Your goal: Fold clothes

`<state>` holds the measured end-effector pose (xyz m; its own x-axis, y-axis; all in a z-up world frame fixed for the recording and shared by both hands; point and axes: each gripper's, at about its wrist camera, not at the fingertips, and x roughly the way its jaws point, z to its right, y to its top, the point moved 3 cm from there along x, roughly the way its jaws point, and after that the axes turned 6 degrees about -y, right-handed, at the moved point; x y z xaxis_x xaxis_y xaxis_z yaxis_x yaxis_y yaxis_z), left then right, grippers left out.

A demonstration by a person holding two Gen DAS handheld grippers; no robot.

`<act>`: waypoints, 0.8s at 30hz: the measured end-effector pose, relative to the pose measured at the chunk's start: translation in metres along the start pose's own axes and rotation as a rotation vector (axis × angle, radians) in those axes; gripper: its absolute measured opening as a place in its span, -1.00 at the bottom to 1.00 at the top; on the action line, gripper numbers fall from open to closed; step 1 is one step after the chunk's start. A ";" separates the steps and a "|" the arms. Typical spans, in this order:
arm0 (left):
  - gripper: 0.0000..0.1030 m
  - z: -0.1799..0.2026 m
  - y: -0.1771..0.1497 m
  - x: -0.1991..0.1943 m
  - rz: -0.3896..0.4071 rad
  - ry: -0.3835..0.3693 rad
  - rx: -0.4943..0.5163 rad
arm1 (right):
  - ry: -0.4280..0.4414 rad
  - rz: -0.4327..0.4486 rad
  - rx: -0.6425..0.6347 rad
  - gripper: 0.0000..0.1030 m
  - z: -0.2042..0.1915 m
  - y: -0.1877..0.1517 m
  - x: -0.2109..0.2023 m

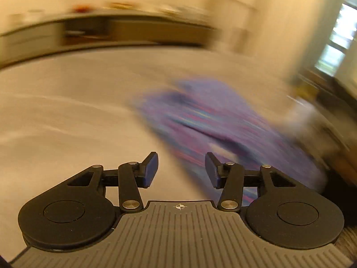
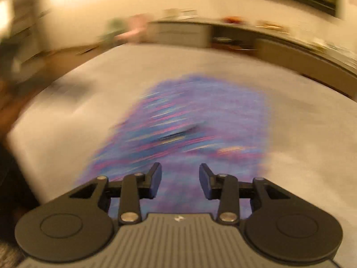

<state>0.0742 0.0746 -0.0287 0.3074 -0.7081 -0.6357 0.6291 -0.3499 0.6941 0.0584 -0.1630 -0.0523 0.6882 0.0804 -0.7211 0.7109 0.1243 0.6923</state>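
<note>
A pale bed (image 2: 301,134) spreads under me, and on it lies the purple patterned garment (image 2: 200,116), blurred but seemingly flat. I judge it light and limp, best pinched at a corner or hem. A low sideboard (image 2: 279,44) stands beyond, well apart; nothing blocks me. My left gripper (image 1: 181,170) and right gripper (image 2: 180,180) both have jaws spread, holding nothing.

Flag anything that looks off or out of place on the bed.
Nothing is clearly wrong. The purple garment lies in a loose heap on the light sheet, not yet folded. Both views are badly motion-blurred, so small details cannot be checked. The left gripper and right gripper are open and empty.
</note>
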 end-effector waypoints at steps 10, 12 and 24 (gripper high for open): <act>-0.56 0.062 -0.038 0.068 -0.256 -0.083 0.229 | -0.150 -0.174 0.040 -0.32 0.022 -0.051 0.007; -0.65 0.039 -0.029 0.065 -0.246 0.021 0.231 | -0.128 -0.173 0.073 -0.42 0.003 -0.054 0.005; -0.27 -0.113 0.031 -0.058 0.165 0.396 -0.191 | 0.162 -0.009 -0.101 -0.42 -0.117 0.002 -0.005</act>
<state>0.1568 0.1734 -0.0083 0.6400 -0.4430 -0.6278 0.6576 -0.1067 0.7457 0.0392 -0.0472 -0.0509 0.6438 0.2356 -0.7280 0.6929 0.2240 0.6853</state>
